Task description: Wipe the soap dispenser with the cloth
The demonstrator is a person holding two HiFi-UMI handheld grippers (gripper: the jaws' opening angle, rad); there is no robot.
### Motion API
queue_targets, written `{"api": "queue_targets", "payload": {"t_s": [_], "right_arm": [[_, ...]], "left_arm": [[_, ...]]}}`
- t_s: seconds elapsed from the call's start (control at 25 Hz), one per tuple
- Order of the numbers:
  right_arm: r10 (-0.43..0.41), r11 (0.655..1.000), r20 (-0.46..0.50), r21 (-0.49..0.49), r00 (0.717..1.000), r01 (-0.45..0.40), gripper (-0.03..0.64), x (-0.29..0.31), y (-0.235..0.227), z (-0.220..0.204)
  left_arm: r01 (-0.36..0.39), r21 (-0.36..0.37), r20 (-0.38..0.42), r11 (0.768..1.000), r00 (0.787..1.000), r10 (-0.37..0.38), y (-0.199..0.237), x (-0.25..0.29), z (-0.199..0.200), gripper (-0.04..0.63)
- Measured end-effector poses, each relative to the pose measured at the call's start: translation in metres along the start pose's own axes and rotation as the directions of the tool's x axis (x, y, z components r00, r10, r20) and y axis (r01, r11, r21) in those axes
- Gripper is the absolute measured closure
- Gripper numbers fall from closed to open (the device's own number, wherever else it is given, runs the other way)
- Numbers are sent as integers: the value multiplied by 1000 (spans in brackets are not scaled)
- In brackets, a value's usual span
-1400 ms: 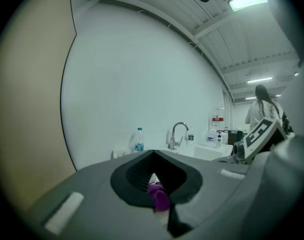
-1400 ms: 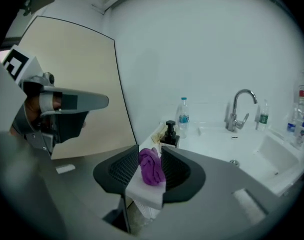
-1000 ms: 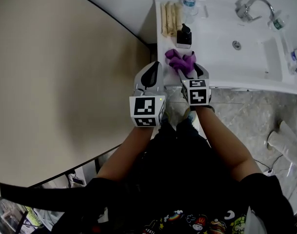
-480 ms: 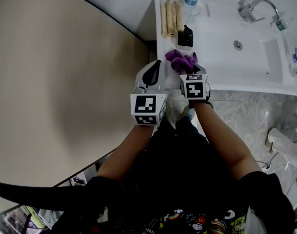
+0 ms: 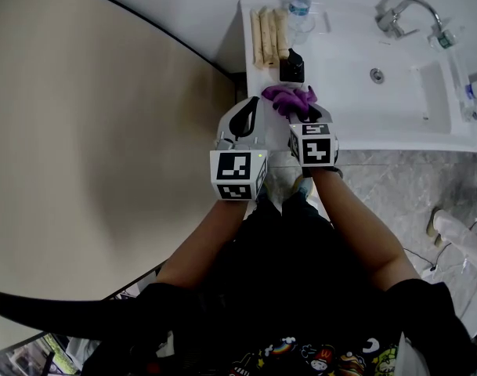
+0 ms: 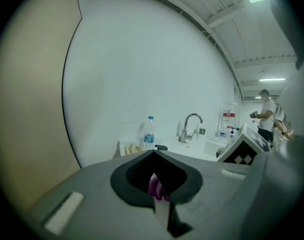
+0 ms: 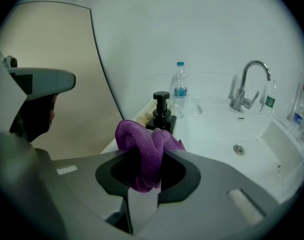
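Observation:
A black pump soap dispenser (image 5: 291,65) stands at the left end of the white sink counter (image 5: 348,92), and the right gripper view shows the dispenser (image 7: 161,115) just beyond the jaws. A purple cloth (image 5: 291,100) lies bunched at the counter's front edge. My right gripper (image 5: 301,114) has just been closing and is now shut on the cloth (image 7: 144,149), which bulges up between the jaws. My left gripper (image 5: 250,106) hovers beside it to the left, off the counter's corner, jaws together and empty. The left gripper view shows the cloth (image 6: 155,188) through its jaw hollow.
Rolled beige towels (image 5: 268,30) and a water bottle (image 5: 298,2) sit behind the dispenser. The faucet (image 5: 402,10) and basin drain (image 5: 377,74) lie to the right. A beige wall panel (image 5: 105,131) fills the left. A person (image 6: 265,111) stands far off.
The right jaws, spread around the cloth a second ago, have closed on it. Both grippers have edged slightly toward the counter.

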State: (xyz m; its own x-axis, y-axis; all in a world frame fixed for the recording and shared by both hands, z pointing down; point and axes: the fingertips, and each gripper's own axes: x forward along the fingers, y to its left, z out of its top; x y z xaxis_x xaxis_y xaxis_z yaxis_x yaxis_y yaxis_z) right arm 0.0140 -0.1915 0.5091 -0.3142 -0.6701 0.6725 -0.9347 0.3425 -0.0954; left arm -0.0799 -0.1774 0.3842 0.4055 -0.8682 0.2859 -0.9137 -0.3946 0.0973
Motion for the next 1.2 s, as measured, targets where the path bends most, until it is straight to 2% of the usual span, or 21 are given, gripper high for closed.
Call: {"api": "queue_targets", "payload": {"t_s": [0.68, 1.2], "right_arm": [[19, 1000, 155, -25, 988, -16, 506, -14, -26, 73], [33, 998, 284, -56, 958, -18, 508, -39, -39, 122]], "left_arm": [[-15, 14, 7, 1000, 1000, 15, -11, 9, 9, 594], [-42, 21, 31, 999, 999, 41, -11, 24, 21, 594]]}}
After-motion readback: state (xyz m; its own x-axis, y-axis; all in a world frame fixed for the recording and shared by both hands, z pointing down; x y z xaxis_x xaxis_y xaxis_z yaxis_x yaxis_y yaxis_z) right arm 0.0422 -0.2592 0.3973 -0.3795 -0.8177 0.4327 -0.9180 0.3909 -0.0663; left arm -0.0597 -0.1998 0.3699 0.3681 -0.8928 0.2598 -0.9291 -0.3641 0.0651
